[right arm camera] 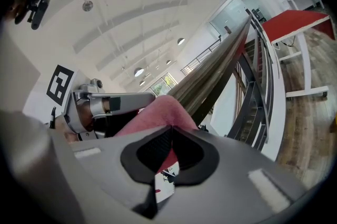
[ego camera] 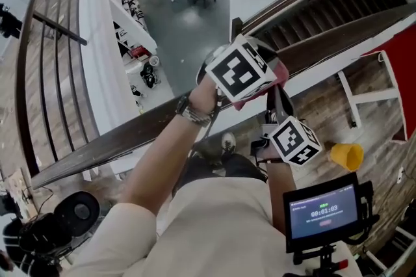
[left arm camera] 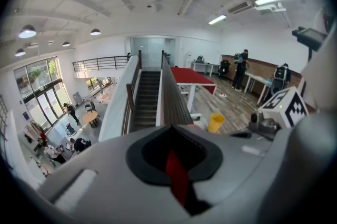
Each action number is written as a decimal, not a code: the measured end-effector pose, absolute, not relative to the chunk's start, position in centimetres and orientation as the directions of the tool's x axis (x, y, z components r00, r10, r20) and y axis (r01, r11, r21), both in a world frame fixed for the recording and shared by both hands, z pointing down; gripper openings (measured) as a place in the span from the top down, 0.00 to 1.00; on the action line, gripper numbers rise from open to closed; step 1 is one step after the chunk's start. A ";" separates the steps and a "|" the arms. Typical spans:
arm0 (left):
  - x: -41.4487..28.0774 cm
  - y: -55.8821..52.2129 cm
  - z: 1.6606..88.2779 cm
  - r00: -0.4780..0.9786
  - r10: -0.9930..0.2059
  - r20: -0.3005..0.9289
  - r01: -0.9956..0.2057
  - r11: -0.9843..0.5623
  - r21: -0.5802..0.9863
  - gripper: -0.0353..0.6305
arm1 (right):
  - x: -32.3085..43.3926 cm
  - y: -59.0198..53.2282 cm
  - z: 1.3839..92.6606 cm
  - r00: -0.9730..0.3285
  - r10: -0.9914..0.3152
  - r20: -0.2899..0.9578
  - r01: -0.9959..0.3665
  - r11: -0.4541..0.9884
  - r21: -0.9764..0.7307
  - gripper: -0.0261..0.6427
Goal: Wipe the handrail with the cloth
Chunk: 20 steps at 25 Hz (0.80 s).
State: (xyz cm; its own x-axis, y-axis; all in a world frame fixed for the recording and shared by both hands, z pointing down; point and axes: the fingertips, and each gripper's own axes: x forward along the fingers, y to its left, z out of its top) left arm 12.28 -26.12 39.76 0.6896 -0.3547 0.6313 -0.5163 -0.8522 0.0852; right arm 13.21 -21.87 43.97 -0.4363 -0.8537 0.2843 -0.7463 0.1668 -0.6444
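- Wiping step: left claw (left arm camera: 177, 165) and right claw (right arm camera: 164, 154) both clamped on the pink cloth (ego camera: 281, 73), which lies over the handrail (ego camera: 117, 141).
- Next, probably: slide the cloth along the rail, pressing down.

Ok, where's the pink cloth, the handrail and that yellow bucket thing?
cloth (right arm camera: 158, 112): right gripper view, the top of the pink hump in the middle.
handrail (ego camera: 117, 139): head view, the bare top of the dark wooden rail.
yellow bucket (ego camera: 346, 156): head view, the middle of it, down on the floor.
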 end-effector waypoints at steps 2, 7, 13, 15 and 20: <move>12.0 -25.8 39.4 0.692 -0.355 0.629 -0.515 -0.853 0.085 0.94 | 12.9 -21.6 43.7 -0.454 -0.846 0.279 -0.741 0.184 -0.646 0.97; 11.4 -25.4 38.4 0.692 -0.360 0.625 -0.519 -0.851 0.084 0.94 | 12.4 -21.2 42.7 -0.466 -0.841 0.277 -0.742 0.201 -0.639 0.97; 10.8 -25.0 38.1 0.693 -0.357 0.626 -0.516 -0.852 0.086 0.94 | 11.7 -20.7 42.4 -0.472 -0.837 0.277 -0.738 0.204 -0.643 0.97; 10.5 -24.9 38.0 0.691 -0.360 0.627 -0.519 -0.850 0.084 0.94 | 11.5 -20.6 42.2 -0.475 -0.835 0.277 -0.735 0.204 -0.647 0.97; 10.4 -24.4 37.8 0.696 -0.357 0.623 -0.514 -0.854 0.084 0.94 | 11.4 -20.2 42.1 -0.483 -0.830 0.279 -0.735 0.211 -0.644 0.97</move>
State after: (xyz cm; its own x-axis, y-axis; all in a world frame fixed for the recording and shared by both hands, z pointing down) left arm 10.43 -24.43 37.79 0.6955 -0.3574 0.6233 -0.5142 -0.8535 0.0844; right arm 11.36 -20.23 42.05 -0.4829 -0.8299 0.2793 -0.7354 0.2112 -0.6439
